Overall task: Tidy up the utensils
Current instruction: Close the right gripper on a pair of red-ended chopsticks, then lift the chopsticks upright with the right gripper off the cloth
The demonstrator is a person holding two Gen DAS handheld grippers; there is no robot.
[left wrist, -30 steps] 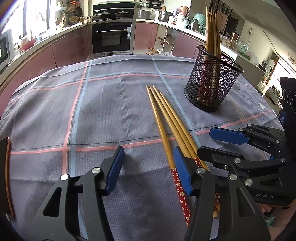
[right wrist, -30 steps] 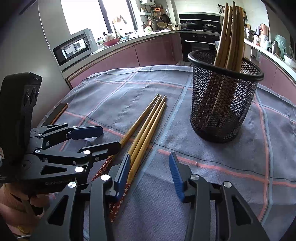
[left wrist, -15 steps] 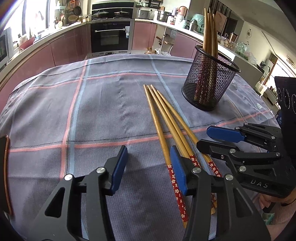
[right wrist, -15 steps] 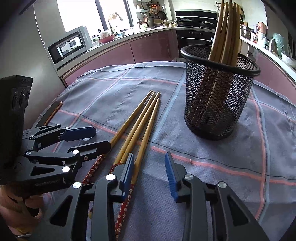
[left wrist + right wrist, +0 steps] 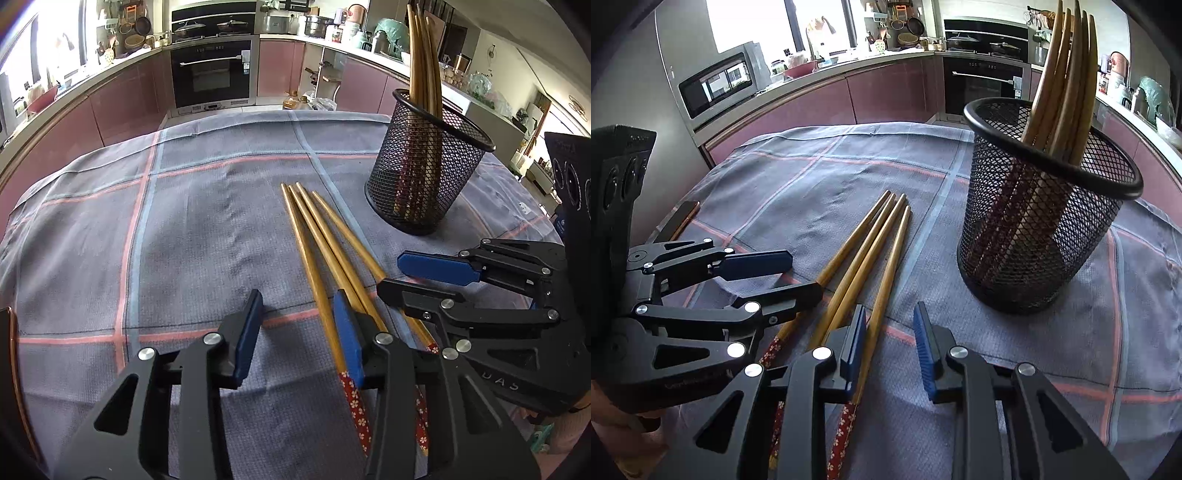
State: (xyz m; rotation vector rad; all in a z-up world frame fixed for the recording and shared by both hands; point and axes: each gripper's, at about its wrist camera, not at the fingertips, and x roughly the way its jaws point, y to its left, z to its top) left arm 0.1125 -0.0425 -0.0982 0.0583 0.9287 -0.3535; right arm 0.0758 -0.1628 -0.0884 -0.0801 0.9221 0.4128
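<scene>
Several wooden chopsticks (image 5: 325, 240) with red floral ends lie side by side on the checked cloth; they also show in the right wrist view (image 5: 864, 254). A black mesh holder (image 5: 424, 173) stands upright to their right with several chopsticks in it, and shows in the right wrist view (image 5: 1034, 236). My left gripper (image 5: 299, 325) is open and empty, just left of the chopsticks' red ends. My right gripper (image 5: 890, 339) is open and empty, just right of them; it also shows in the left wrist view (image 5: 406, 273).
The grey cloth (image 5: 184, 229) with pink and blue lines covers the table. A dark flat object with a wooden edge (image 5: 679, 218) lies at the table's left edge. Kitchen cabinets and an oven (image 5: 214, 70) stand beyond the far edge.
Both grippers have drawn back a little toward the chopsticks' red ends. Both stay open. The chopsticks and the holder have not moved.
</scene>
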